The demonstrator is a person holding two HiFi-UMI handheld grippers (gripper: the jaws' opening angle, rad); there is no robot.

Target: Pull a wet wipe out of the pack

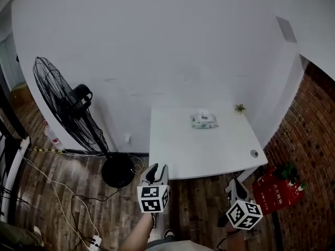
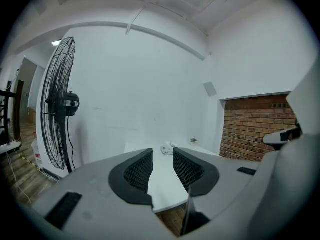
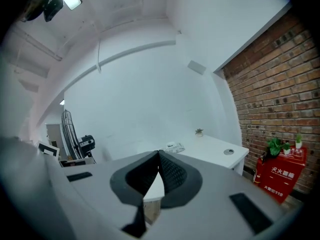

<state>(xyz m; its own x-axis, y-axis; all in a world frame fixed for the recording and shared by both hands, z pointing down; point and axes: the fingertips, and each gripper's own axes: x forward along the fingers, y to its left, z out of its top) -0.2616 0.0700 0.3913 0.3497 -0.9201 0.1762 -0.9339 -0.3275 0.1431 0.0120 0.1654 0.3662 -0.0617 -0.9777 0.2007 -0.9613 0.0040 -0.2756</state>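
Note:
The wet wipe pack lies near the far edge of the white table, with a tuft of wipe sticking up from its top. Both grippers are held short of the table's near edge, far from the pack. My left gripper is at the table's front left corner; its jaws stand a little apart with nothing between them. In the left gripper view the pack shows small through the gap of the left gripper. My right gripper is shut and empty. In the right gripper view the right gripper has the pack beyond it.
A large black standing fan with a round base is left of the table, with cables on the wood floor. A small plant sits at the table's far right corner. A red box stands by the brick wall.

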